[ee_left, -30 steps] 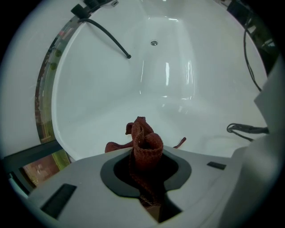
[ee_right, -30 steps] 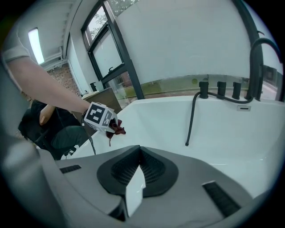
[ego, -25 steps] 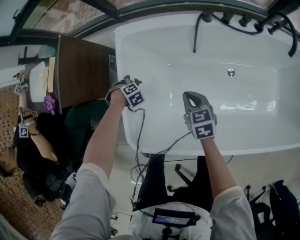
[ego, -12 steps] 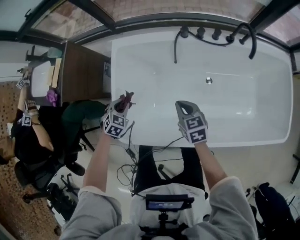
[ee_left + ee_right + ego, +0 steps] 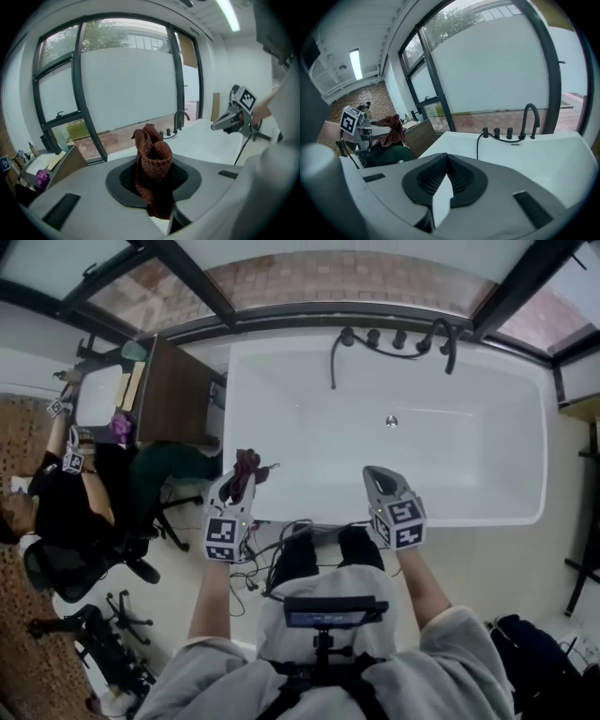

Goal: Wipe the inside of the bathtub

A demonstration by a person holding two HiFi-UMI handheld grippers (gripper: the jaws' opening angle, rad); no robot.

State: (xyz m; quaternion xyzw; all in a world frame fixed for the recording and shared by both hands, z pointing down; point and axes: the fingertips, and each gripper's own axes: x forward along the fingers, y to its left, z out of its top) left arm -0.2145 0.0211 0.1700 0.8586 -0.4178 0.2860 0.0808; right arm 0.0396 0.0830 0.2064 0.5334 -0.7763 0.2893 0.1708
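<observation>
The white bathtub (image 5: 469, 460) lies ahead of me, its inside bare, with a small drain (image 5: 391, 420) near the far wall. My left gripper (image 5: 240, 486) is held over the tub's near left corner, shut on a crumpled maroon cloth (image 5: 247, 465). In the left gripper view the cloth (image 5: 152, 159) stands bunched up between the dark pads. My right gripper (image 5: 377, 480) hovers over the near rim, shut, with nothing between its pads (image 5: 461, 176). From the right gripper view, the left gripper and its cloth (image 5: 391, 129) show off to the left.
A black faucet and taps (image 5: 398, 338) sit on the tub's far rim under tall windows. A brown cabinet (image 5: 173, 390) stands left of the tub. A person sits on an office chair (image 5: 70, 507) at far left. Cables (image 5: 272, 549) trail on the floor by the near rim.
Both grippers have drawn back from over the tub toward its near rim. The left one kept the cloth and swung from the tub's left edge to the near left corner.
</observation>
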